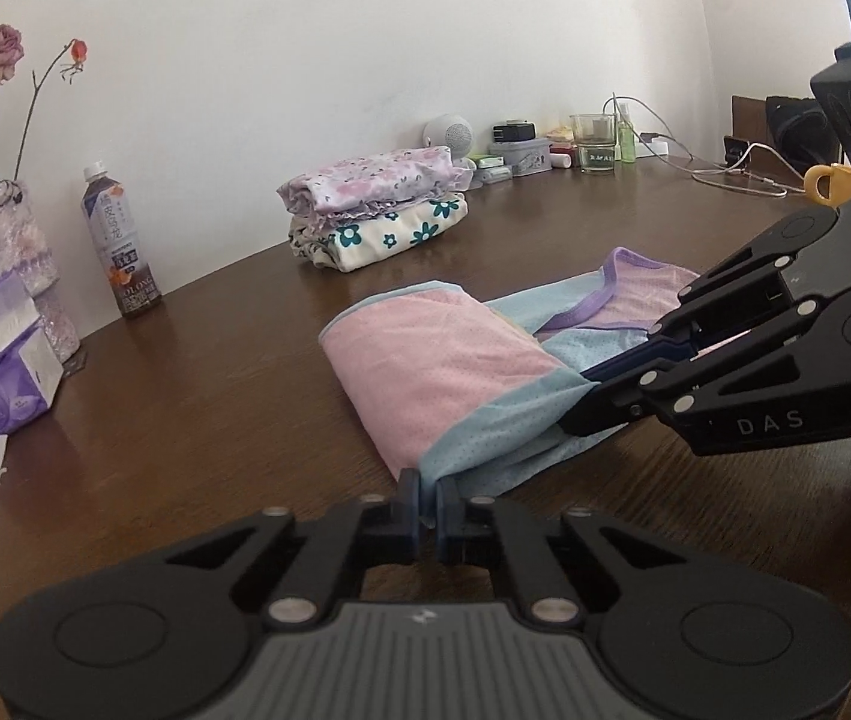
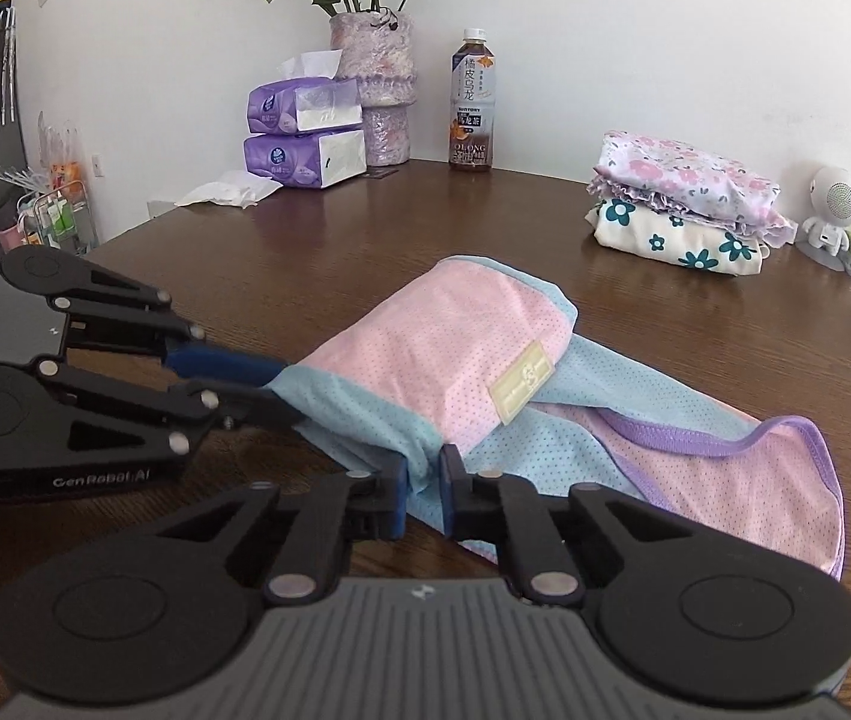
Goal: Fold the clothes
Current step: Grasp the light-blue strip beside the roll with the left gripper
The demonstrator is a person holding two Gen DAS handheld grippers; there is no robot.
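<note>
The left tongs pinch the blue hem of the pink garment lying half-folded on the counter. Just beside them, the right tongs clamp the same hem.

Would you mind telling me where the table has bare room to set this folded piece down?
Bare wood lies between the pink and blue garment and the tea bottle, and between the garment and the folded floral stack. The wall edge is crowded: tissue packs, vase, speaker.
</note>
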